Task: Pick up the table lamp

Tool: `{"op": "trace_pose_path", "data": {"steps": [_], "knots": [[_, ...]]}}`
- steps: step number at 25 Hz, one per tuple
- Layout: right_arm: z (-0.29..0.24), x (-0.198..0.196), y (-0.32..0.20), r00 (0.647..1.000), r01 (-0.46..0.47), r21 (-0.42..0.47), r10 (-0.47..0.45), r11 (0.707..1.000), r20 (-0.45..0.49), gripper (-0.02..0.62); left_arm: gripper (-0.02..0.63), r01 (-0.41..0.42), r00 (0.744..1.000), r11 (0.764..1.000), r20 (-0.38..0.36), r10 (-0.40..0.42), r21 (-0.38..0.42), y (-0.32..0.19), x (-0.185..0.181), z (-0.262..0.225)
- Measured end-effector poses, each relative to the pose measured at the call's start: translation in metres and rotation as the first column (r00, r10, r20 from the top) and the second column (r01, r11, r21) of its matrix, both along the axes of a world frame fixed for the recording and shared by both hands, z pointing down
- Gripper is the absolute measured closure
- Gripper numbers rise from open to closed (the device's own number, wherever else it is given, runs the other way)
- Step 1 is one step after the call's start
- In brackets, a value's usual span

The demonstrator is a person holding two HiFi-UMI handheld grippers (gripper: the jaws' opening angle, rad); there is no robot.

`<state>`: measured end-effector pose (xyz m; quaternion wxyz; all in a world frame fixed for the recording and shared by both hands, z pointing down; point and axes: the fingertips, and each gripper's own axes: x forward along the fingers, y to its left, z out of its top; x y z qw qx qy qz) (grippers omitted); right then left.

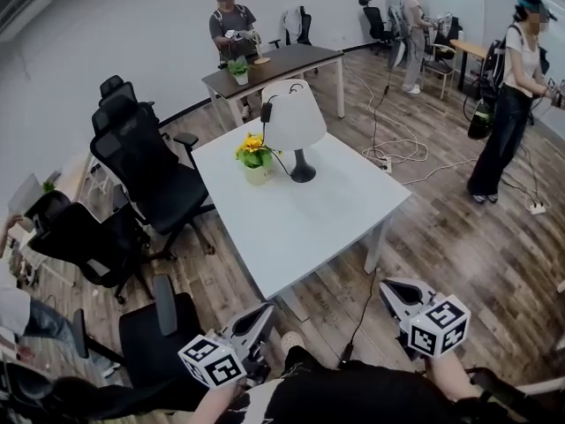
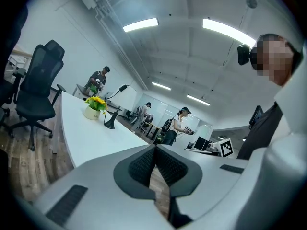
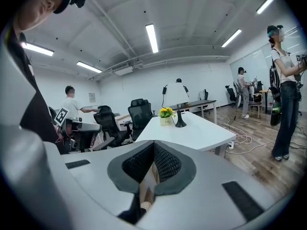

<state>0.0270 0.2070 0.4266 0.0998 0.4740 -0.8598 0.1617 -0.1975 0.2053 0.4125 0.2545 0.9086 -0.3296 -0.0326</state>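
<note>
Wood floor (image 1: 459, 237), cables (image 1: 397, 153) strewn across its far part.

White tabletop (image 1: 309, 228) at centre of the head view, one corner towards the camera. Black chairs (image 1: 150, 175) along its left side. Brown desk (image 1: 274, 64) behind it, with a person (image 1: 231, 25) standing at its far side; another person (image 1: 512, 104) stands on the floor at right.

Lamp (image 1: 296, 131): white shade, thin stem, black round base. Stands upright on the far part of the tabletop, base flat on the surface. A black cord hangs beside the shade's left edge. Nothing grips it.

Left gripper (image 1: 269, 307) and right gripper (image 1: 386, 283): both low in the head view, off the tabletop's near corner, tips aimed towards the tabletop, well apart from the lamp. Left gripper view: fingers (image 2: 141, 164) closed, pads meeting, nothing between them. Right gripper view: fingers (image 3: 165, 162) likewise closed and empty; the lamp sits far off beyond them, above the tips.

Pot (image 1: 256, 162) with yellow flowers: on the tabletop just beside the lamp base, at its left in the head view.
</note>
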Motion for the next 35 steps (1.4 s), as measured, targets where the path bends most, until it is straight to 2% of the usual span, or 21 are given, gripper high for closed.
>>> {"op": "trace_pose_path", "data": {"steps": [6,13,15,19,24,30,35], "knots": [[0.006,0.009,0.009,0.999,-0.03,-0.028,0.031,0.999,0.036,0.58,0.591,0.0,1.0,1.0,0.003,0.0,-0.021,0.006,0.004,0.005],[0.022,0.029,0.014,0.988,-0.07,-0.096,0.082,0.993,0.128,0.58,0.592,-0.012,1.0,0.996,0.021,0.014,-0.084,0.015,0.011,0.022],[0.025,0.029,0.01,0.989,-0.067,-0.101,0.079,0.993,0.123,0.58,0.591,-0.008,1.0,0.994,0.026,0.011,-0.107,0.011,0.011,0.028],[0.036,0.03,0.004,0.994,-0.066,-0.121,0.077,0.99,0.084,0.578,0.592,-0.012,0.999,0.992,0.029,0.016,-0.124,-0.011,0.018,0.035],[0.049,0.047,-0.011,0.989,-0.092,-0.174,0.111,0.98,0.102,0.578,0.592,-0.055,0.998,0.99,0.027,0.059,-0.13,-0.044,0.043,0.038],[0.039,0.069,-0.057,0.984,-0.111,-0.119,0.125,0.987,0.124,0.58,0.592,-0.075,0.997,0.991,0.007,0.076,-0.109,-0.101,0.074,0.032],[0.039,0.088,-0.11,0.981,-0.142,-0.134,0.157,0.981,0.113,0.58,0.592,-0.07,0.998,0.989,-0.005,0.07,-0.129,-0.15,0.084,0.036]]}}
